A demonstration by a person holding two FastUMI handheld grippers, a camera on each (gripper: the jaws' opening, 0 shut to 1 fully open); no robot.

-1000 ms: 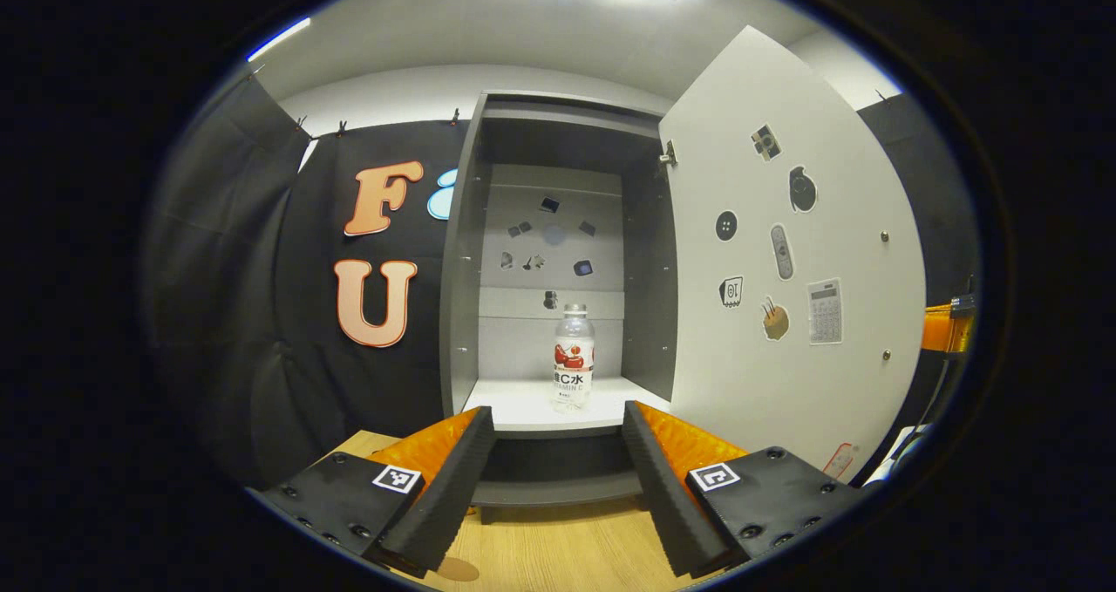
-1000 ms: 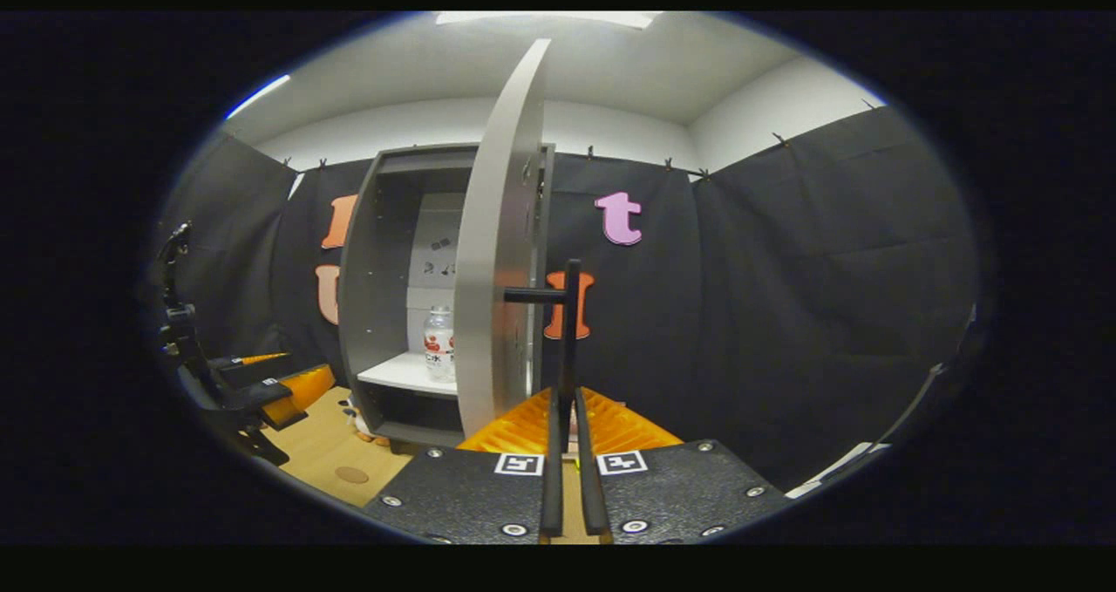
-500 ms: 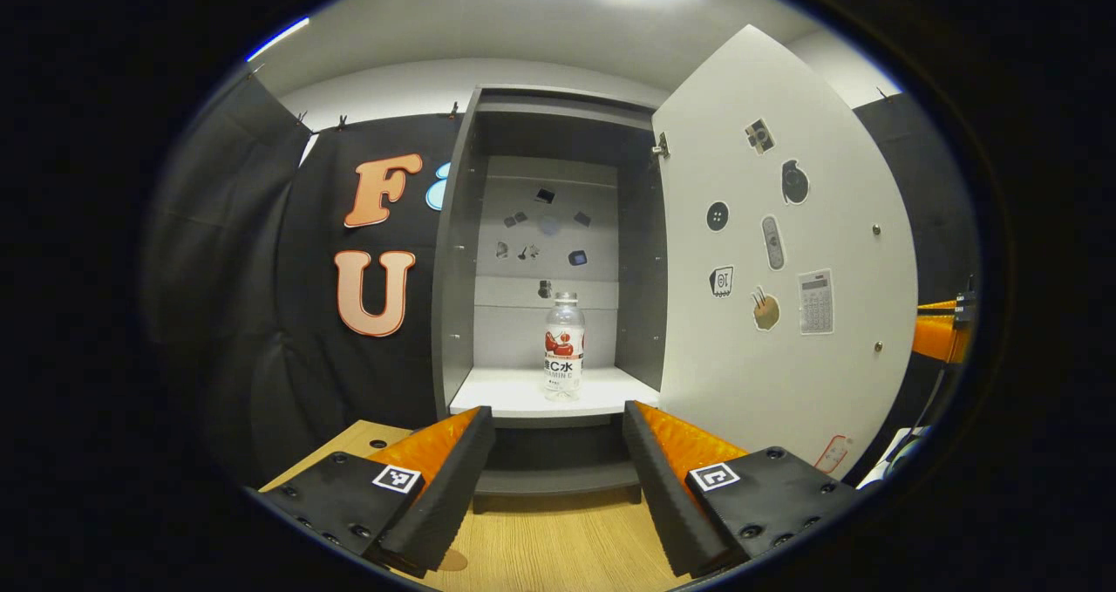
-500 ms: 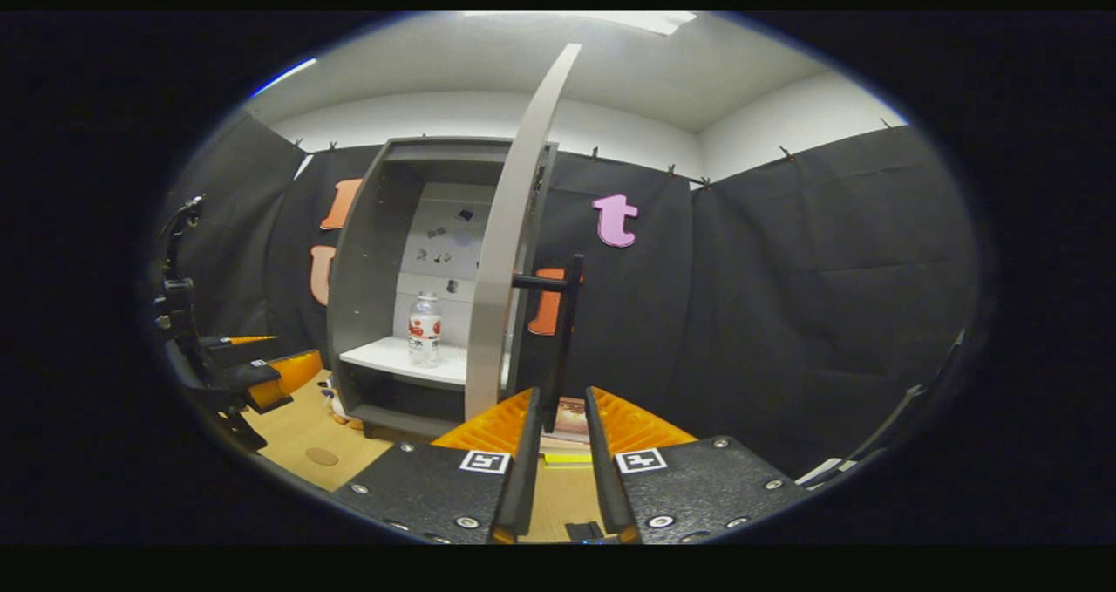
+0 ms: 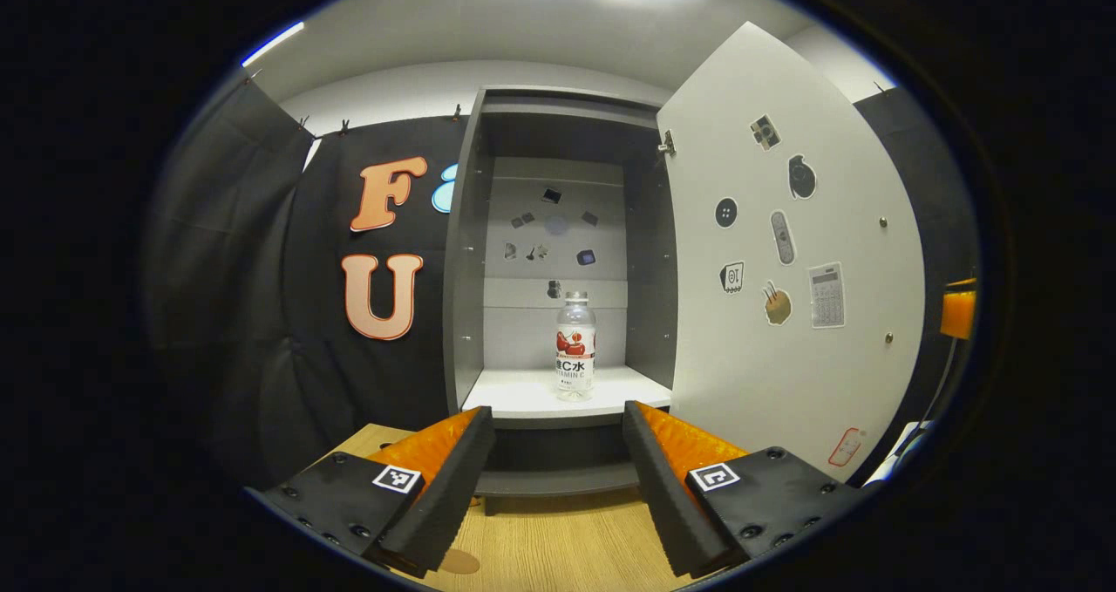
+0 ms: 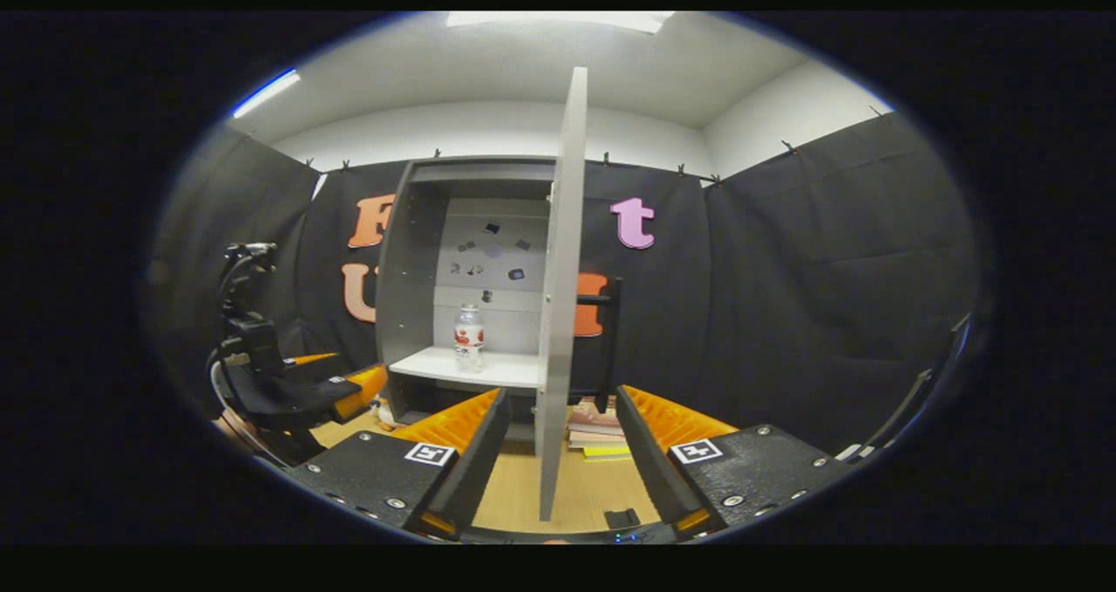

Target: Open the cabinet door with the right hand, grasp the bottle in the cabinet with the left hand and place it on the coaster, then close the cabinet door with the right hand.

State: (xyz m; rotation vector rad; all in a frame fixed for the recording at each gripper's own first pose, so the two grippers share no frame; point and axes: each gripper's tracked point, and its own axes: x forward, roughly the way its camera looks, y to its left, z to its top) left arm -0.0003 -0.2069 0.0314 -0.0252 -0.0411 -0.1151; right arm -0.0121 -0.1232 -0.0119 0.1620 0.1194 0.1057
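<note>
Grey board makes up the cabinet (image 5: 462,252), which stands at the back edge of the wooden bench (image 5: 558,548) against the black cloth wall. Its door (image 5: 785,252) is swung wide open on the hinge side, the pale inner face dotted with small stickers; in the right gripper view the door (image 6: 558,313) shows edge-on, with its dark bar handle (image 6: 610,330) on the far side. A white shelf (image 5: 532,393) crosses the cabinet low down, with a dark open space under it.

On that shelf, near its front edge and a little toward the door side, the bottle (image 5: 575,346) stands upright, clear with a red label; it also shows in the right gripper view (image 6: 469,337).

Both tongs are spread apart and hold nothing. The left gripper (image 5: 558,435) hovers over the bench in front of the shelf, apart from the bottle. The right gripper (image 6: 558,418) has its 2 fingers either side of the door's free edge, not touching it as far as I can tell. A small stack of books (image 6: 597,431) lies on the bench behind the door. At the bench's front edge, a round brown coaster (image 5: 459,562) lies just below the left gripper.
</note>
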